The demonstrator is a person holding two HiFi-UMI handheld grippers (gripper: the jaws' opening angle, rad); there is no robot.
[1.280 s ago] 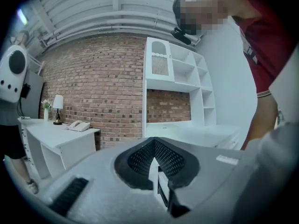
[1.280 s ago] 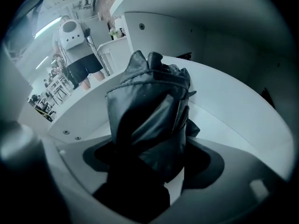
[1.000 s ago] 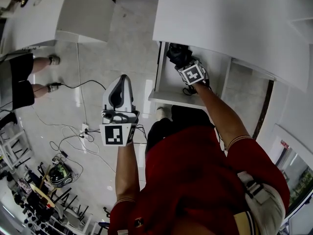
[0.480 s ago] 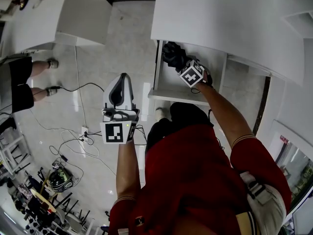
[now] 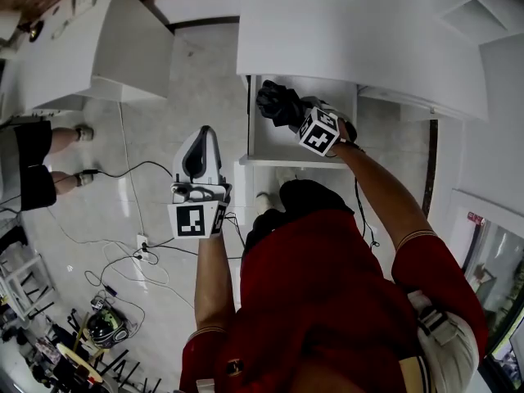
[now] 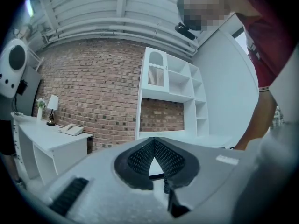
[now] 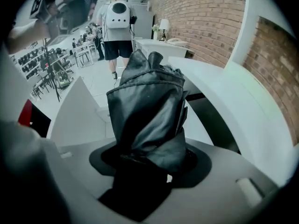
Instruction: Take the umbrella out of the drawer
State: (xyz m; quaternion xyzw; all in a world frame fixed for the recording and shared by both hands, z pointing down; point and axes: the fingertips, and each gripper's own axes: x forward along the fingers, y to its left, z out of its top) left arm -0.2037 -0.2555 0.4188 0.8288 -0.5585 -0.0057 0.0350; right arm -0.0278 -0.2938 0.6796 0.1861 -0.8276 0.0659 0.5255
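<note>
A black folded umbrella [image 5: 275, 104] hangs over the open white drawer [image 5: 282, 147], clear of its floor. My right gripper [image 5: 291, 115] is shut on it and points steeply down. In the right gripper view the crumpled black fabric of the umbrella [image 7: 147, 101] fills the middle and rises out from between the jaws of the right gripper [image 7: 148, 158]. My left gripper [image 5: 206, 131] floats over the floor to the left of the drawer, level and shut, holding nothing. In the left gripper view the pads of the left gripper [image 6: 154, 143] meet at their tips.
The white cabinet top [image 5: 352, 39] overhangs the drawer. A white desk [image 5: 74, 47] stands at the upper left. A person in black shorts [image 5: 33, 150] stands at the left edge. Cables [image 5: 139, 236] trail over the tiled floor; chairs crowd the lower left.
My right gripper has risen with the umbrella, lifting it up out of the drawer and a little to the left. The left gripper has barely shifted.
</note>
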